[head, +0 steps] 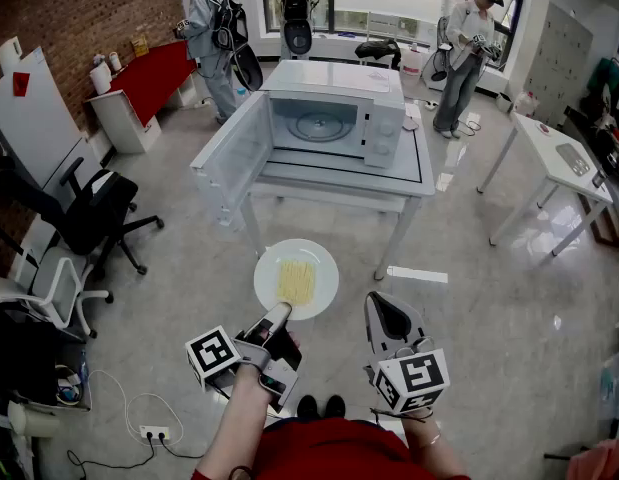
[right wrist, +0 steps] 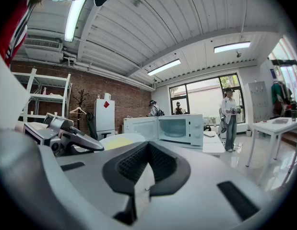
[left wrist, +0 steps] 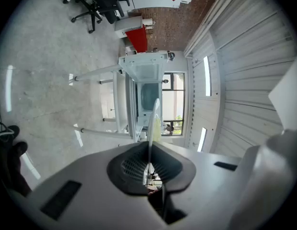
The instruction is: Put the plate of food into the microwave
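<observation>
Microwave stands with door open | plate of noodles hangs well short of the microwave's cavity | your left gripper pinches its rim, your right gripper is closed on nothing | carry it level, entering clear of the door.

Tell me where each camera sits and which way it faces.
Head view: on the person's head, looking steeply down at plate and open microwave; left gripper and right gripper show.
Left gripper view: on that gripper, rolled sideways, looking along jaws shut on the plate's rim toward the microwave.
Right gripper view: on that gripper, jaws shut, empty, facing the microwave.
Shared: all see plate and microwave.
</observation>
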The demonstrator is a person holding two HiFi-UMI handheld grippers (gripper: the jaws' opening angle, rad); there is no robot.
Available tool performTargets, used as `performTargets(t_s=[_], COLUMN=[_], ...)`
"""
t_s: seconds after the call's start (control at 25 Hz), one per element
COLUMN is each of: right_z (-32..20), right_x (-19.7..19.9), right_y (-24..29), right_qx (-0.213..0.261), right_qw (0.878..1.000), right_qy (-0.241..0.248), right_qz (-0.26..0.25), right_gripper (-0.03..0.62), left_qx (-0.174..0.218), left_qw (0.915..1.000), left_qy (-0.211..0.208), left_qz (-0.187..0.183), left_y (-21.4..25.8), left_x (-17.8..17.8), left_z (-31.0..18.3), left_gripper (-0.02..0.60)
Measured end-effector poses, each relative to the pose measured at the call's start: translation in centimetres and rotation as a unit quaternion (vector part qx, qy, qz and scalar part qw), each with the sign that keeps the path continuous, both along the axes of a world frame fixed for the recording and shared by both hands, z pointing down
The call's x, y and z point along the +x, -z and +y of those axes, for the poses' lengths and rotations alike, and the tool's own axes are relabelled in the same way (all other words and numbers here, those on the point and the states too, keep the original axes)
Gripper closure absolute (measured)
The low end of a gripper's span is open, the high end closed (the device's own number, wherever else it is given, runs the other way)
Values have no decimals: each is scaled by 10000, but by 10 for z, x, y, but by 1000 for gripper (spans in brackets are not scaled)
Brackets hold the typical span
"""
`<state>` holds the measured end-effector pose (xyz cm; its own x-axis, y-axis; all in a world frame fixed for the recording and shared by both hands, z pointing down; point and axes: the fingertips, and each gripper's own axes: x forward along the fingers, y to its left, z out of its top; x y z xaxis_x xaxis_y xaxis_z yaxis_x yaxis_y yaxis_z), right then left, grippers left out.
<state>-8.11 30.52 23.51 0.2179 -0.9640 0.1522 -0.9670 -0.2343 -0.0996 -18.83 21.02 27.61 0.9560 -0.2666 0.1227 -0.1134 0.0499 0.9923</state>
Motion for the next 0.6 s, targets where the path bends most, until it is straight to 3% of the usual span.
performTargets(t_s=[0.6], right_z=[14], right_x=[6], right_y=[-4], right_qx=[-72], right_qw=[9998], right_qy=[-186], right_qz=[76], right_gripper=[580], left_qx=[-80], left_qw=[10000], left_qy=[-59], left_qz=[-13], left_y=[-4], left_x=[4], left_z=[11], left_gripper=[561])
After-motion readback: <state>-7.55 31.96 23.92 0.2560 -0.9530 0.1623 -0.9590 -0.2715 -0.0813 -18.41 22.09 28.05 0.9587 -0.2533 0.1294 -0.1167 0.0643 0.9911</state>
